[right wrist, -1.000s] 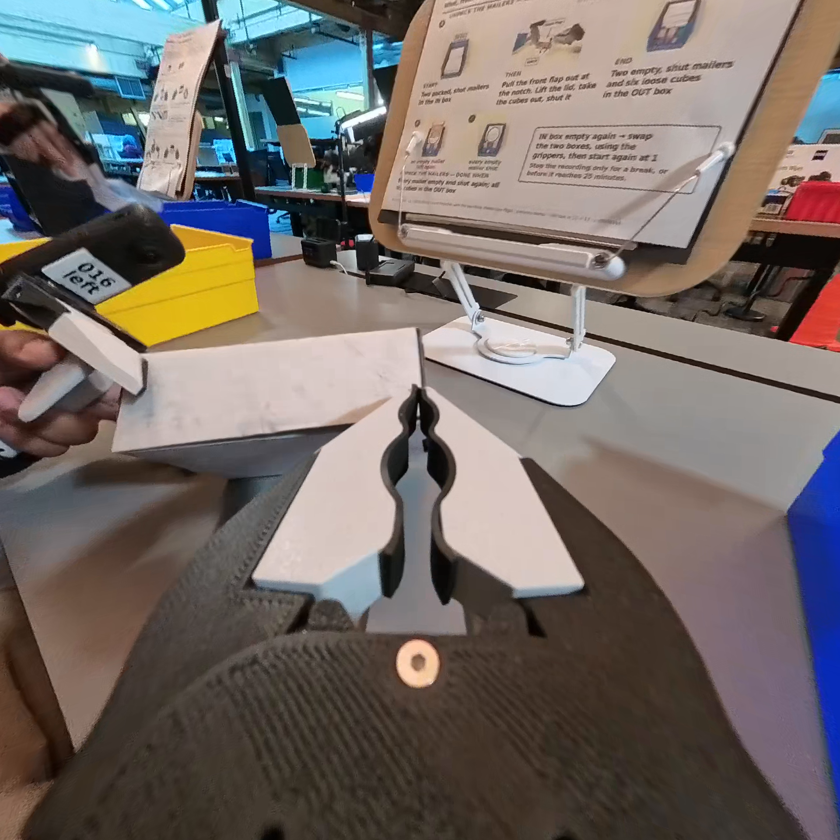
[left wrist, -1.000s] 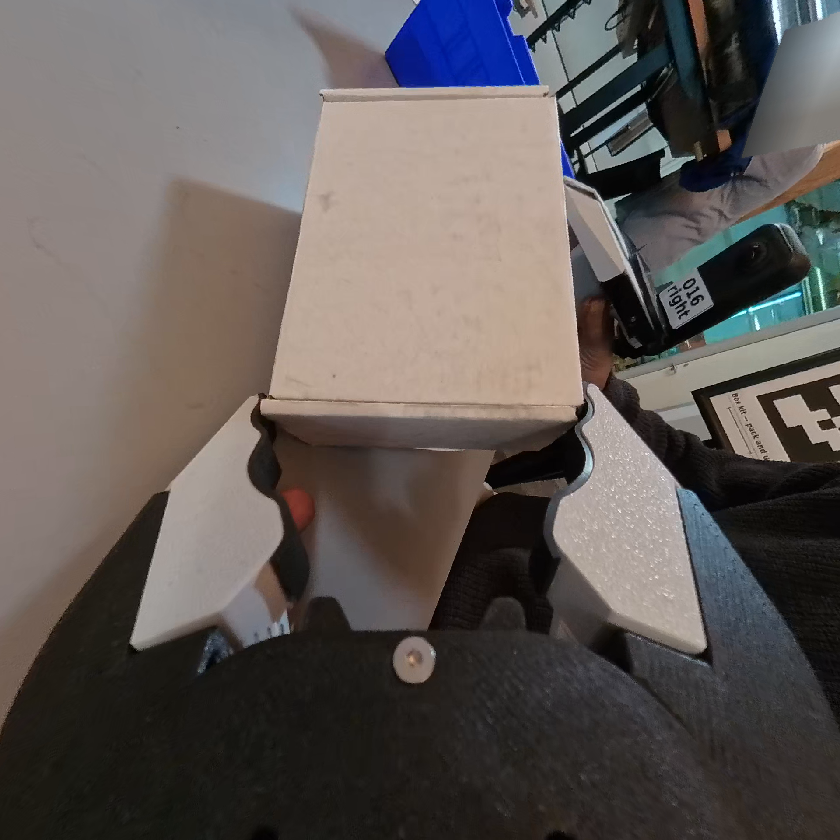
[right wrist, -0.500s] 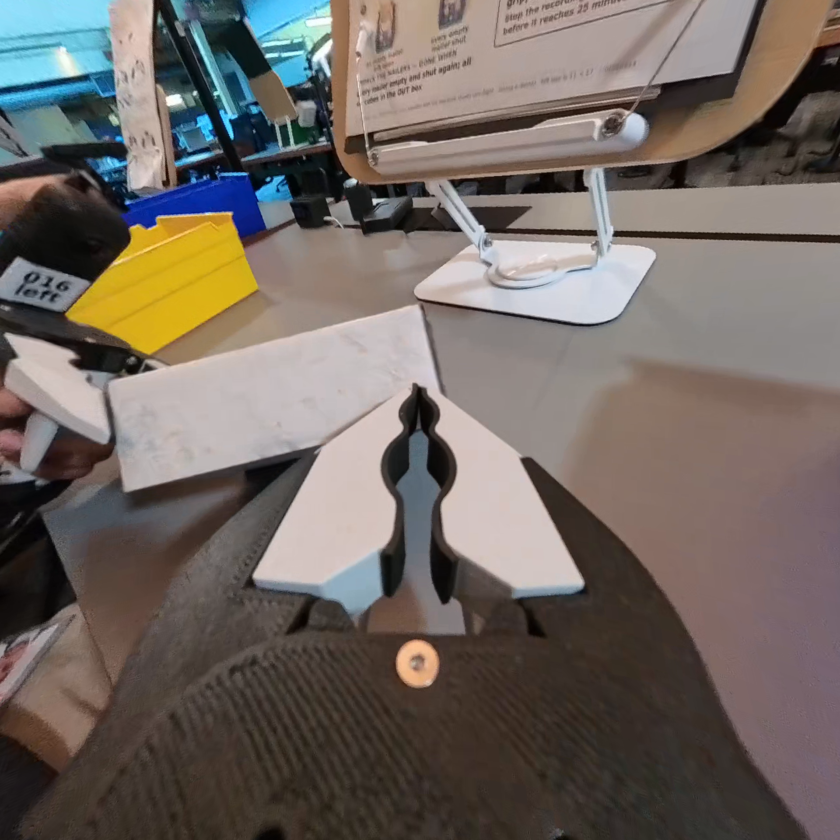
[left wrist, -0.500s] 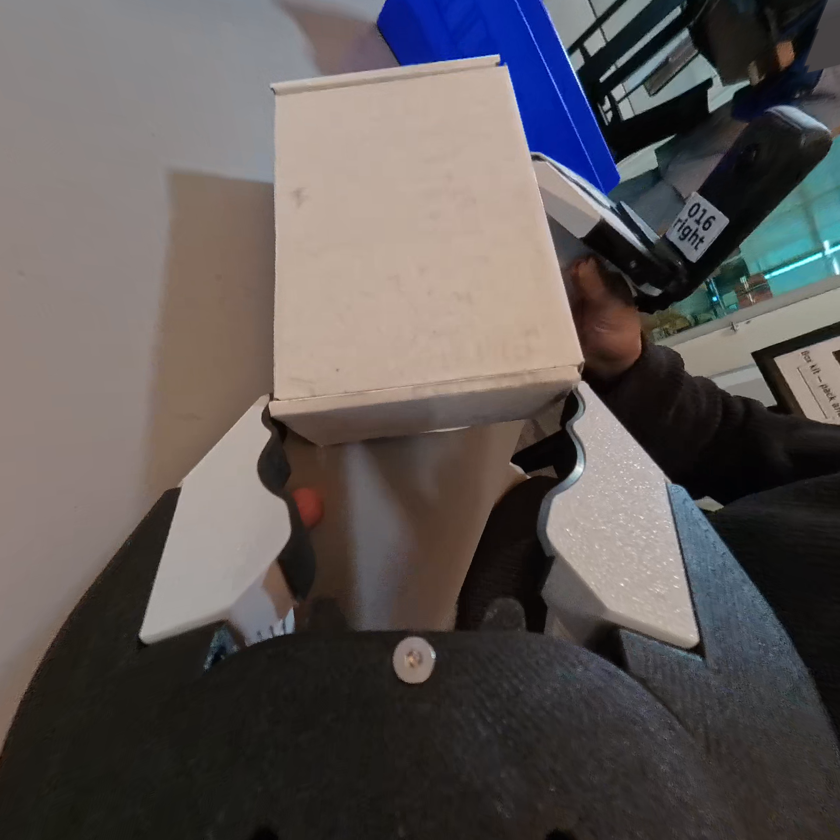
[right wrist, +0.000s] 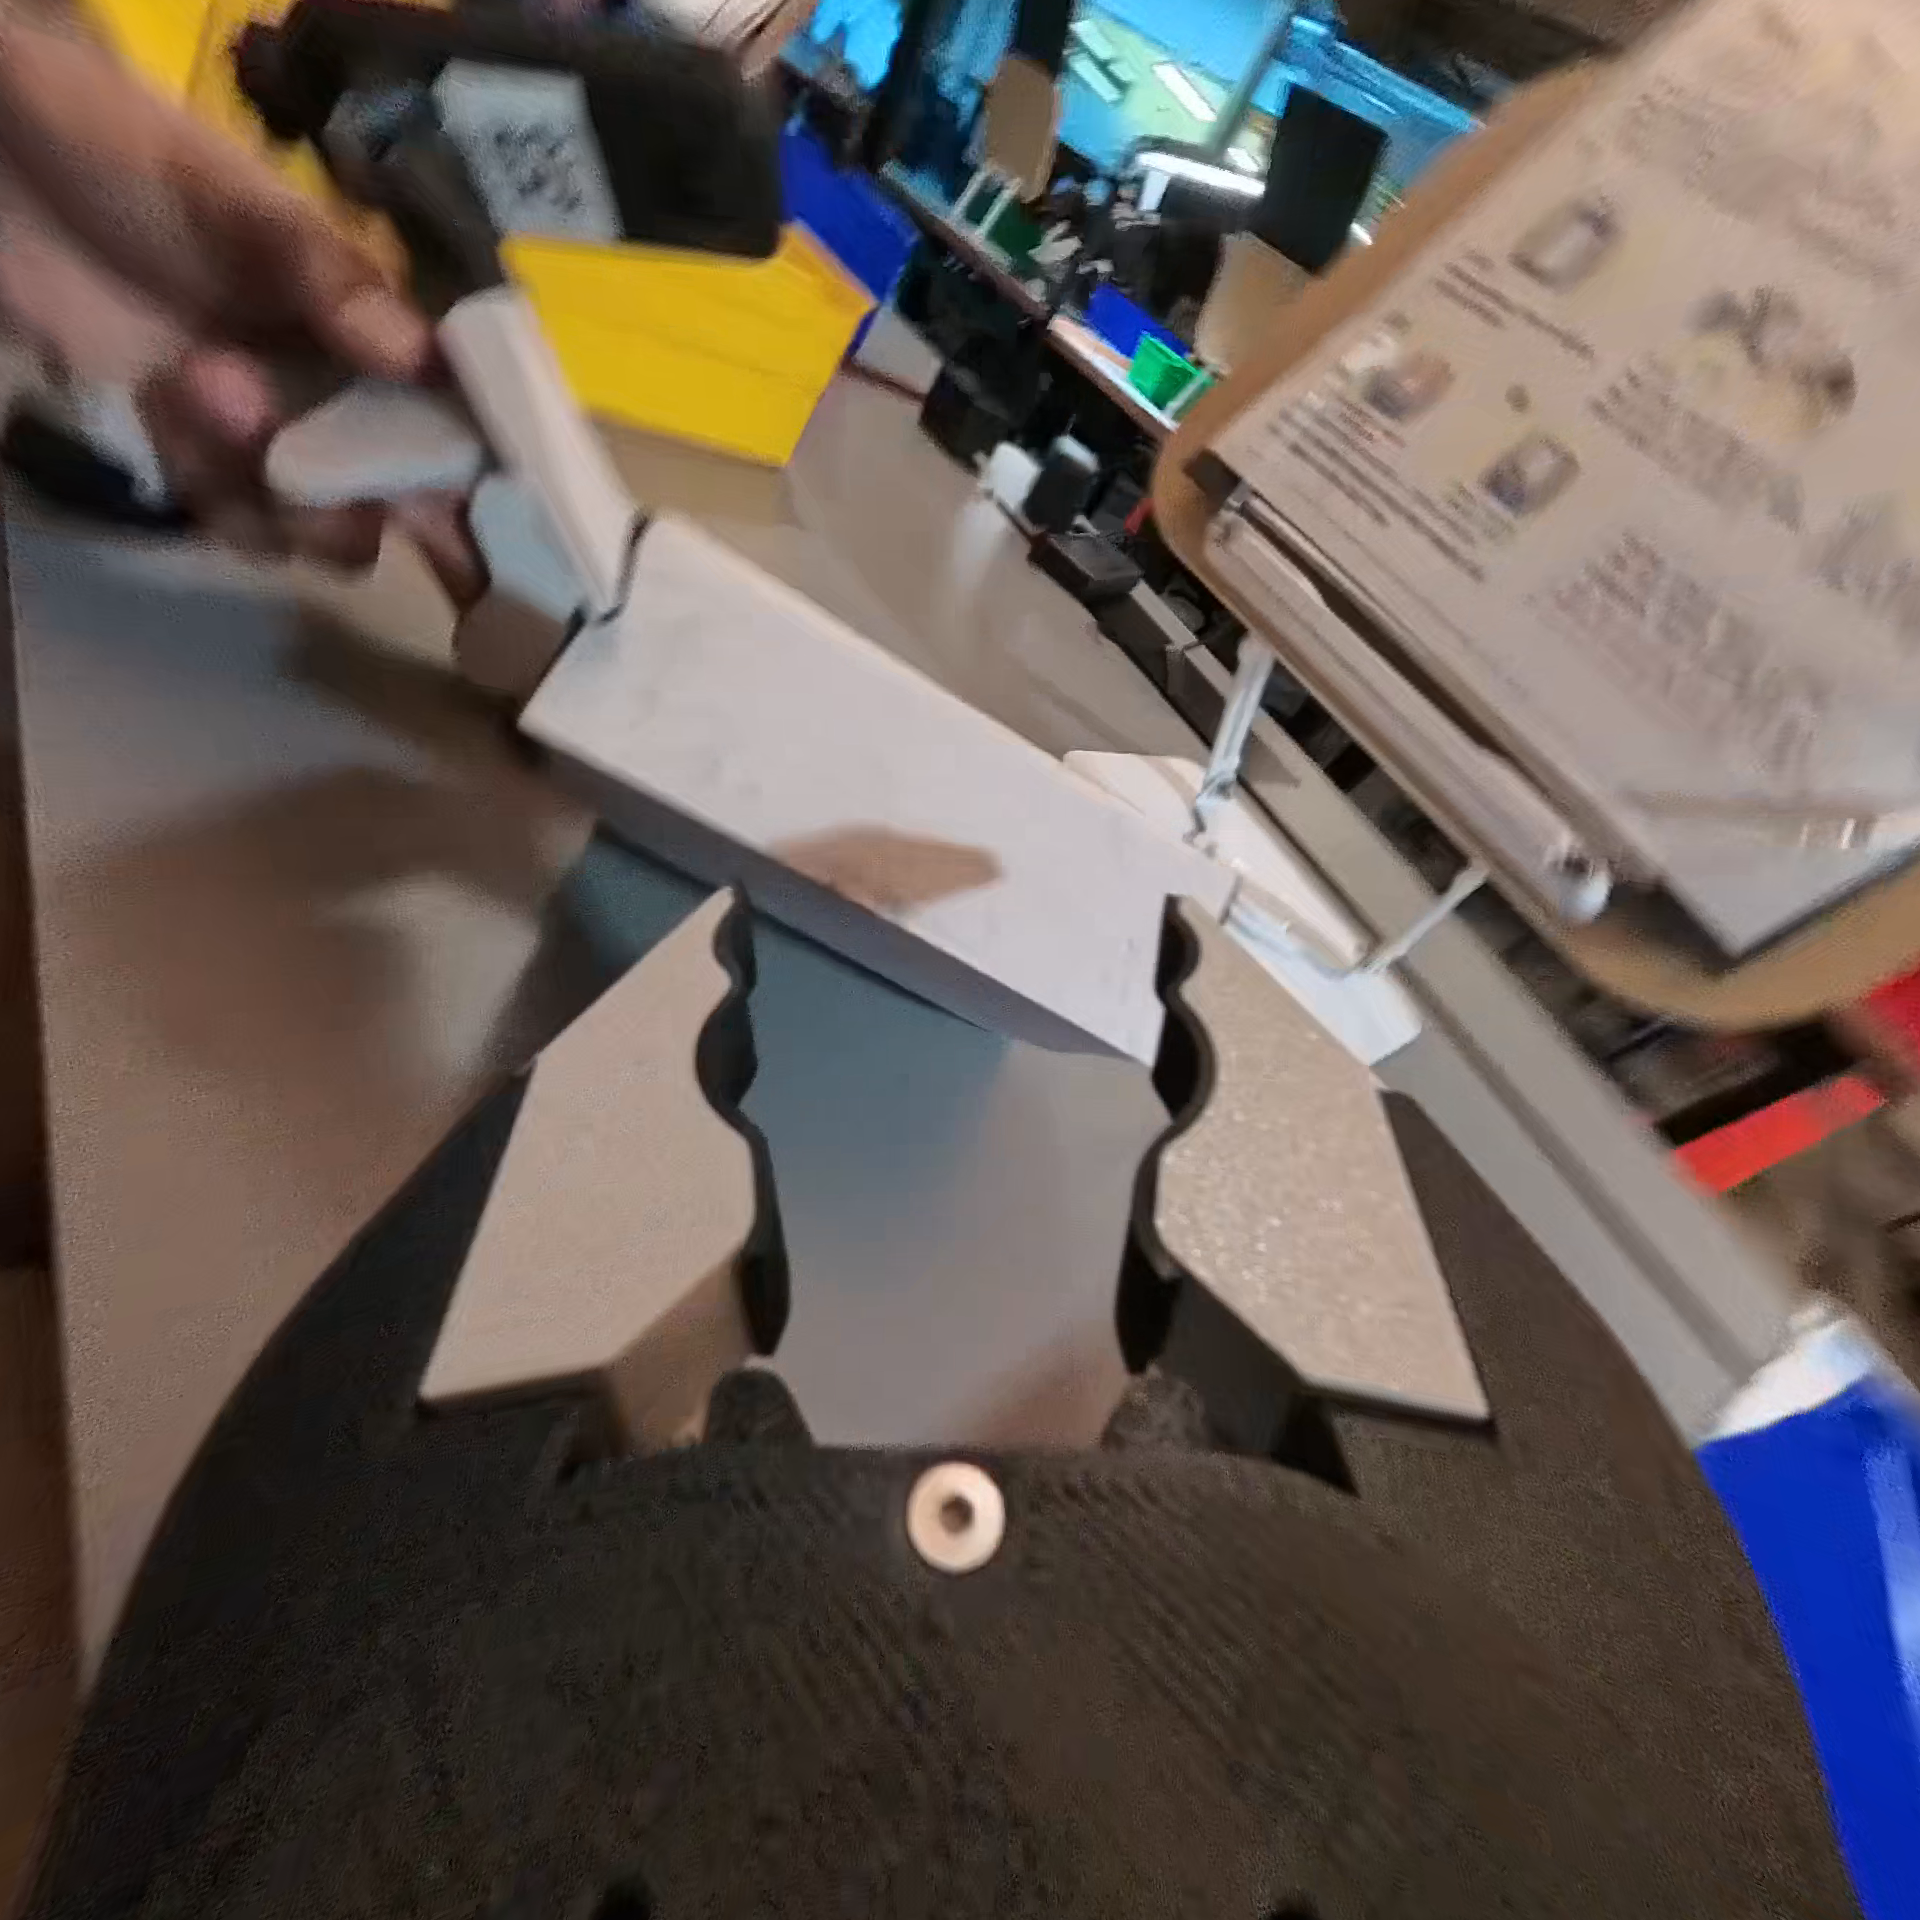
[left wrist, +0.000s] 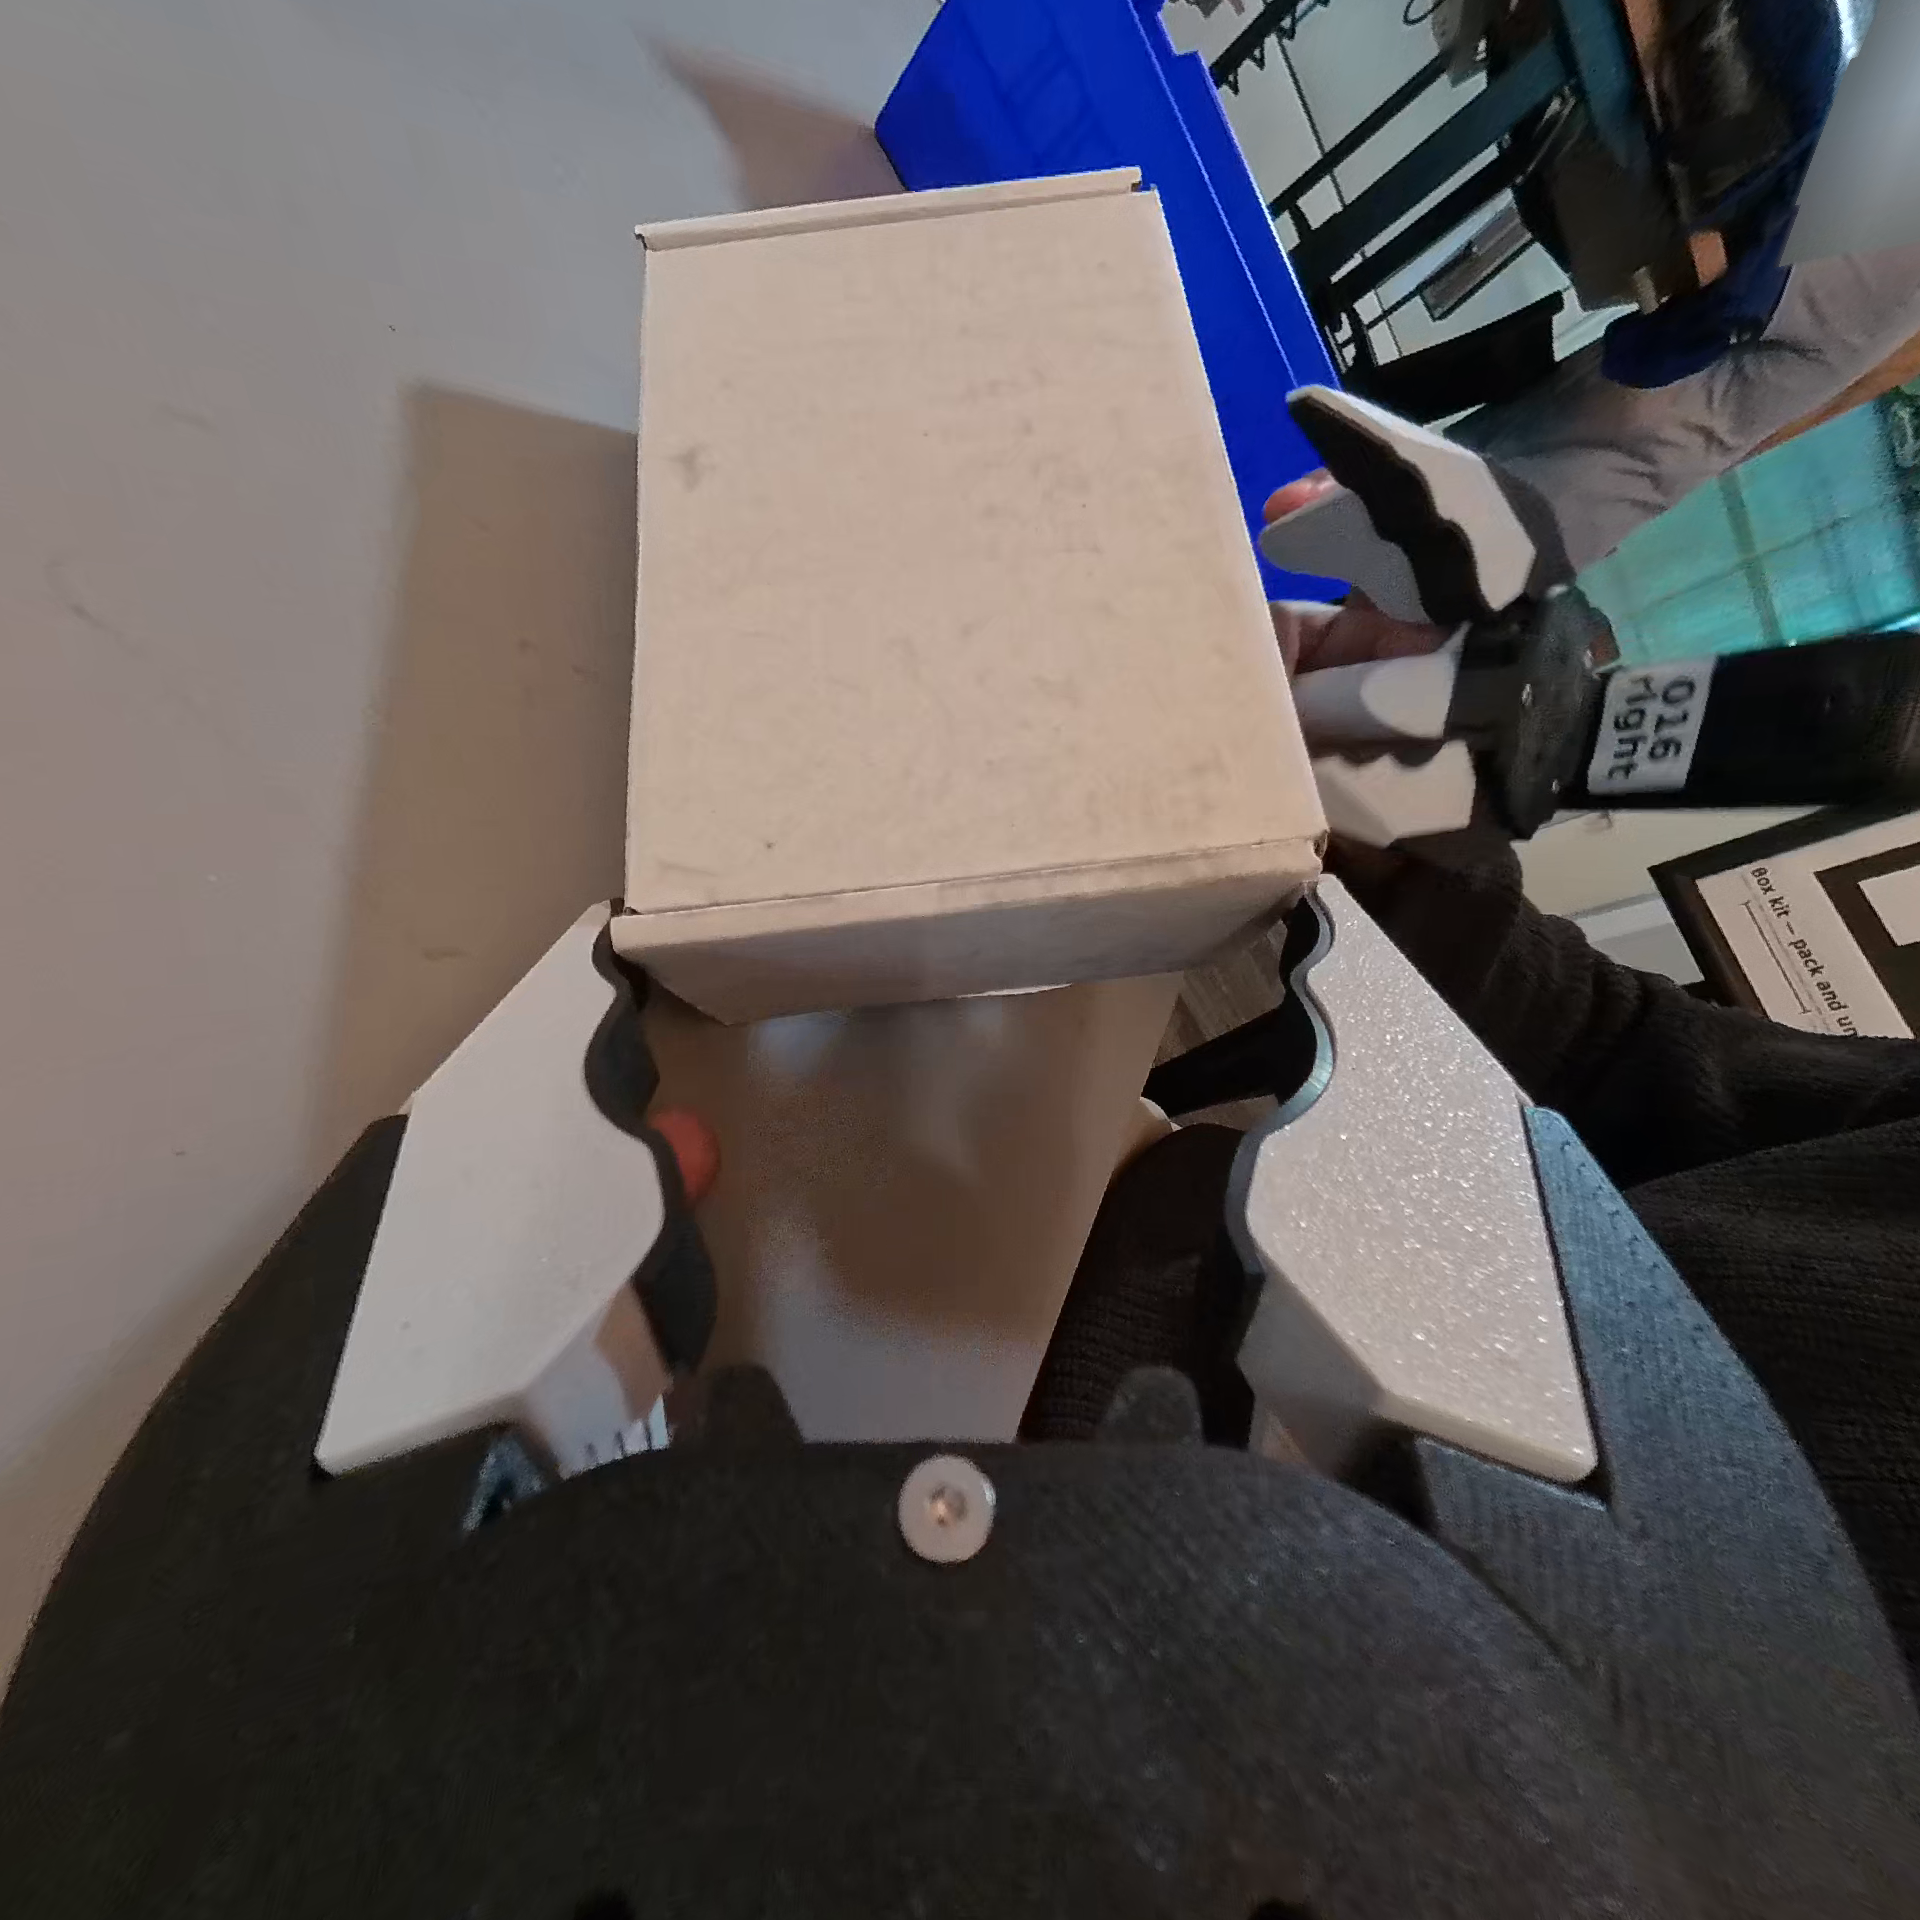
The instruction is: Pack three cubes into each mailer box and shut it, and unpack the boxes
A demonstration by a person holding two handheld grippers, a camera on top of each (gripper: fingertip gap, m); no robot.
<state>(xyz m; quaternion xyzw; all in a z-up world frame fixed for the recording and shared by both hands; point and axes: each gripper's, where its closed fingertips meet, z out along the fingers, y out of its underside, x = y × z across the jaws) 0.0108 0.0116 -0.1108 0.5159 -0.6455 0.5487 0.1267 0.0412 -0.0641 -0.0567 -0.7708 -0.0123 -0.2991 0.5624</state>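
Note:
A shut white mailer box (left wrist: 935,540) is held above the grey table (left wrist: 260,623). My left gripper (left wrist: 956,925) is shut on the box's near end, one fingertip on each side. In the right wrist view the box (right wrist: 831,769) slants across the middle, with the left gripper's fingers (right wrist: 540,520) clamped on its far end. My right gripper (right wrist: 951,914) is open, and the box's near edge lies just ahead of its tips. The right gripper's fingers (left wrist: 1423,499) show to the right of the box in the left wrist view. No cubes are in view.
A blue bin (left wrist: 1091,156) stands past the box and also shows in the right wrist view (right wrist: 1849,1558). A yellow bin (right wrist: 686,343) stands at the back left. An instruction board on a white stand (right wrist: 1558,468) is at the right. A person's dark sleeve (left wrist: 1558,1039) is near.
My right gripper has gone from shut to open and has swung toward the box's side. My left gripper has kept its hold while the box tilted slightly.

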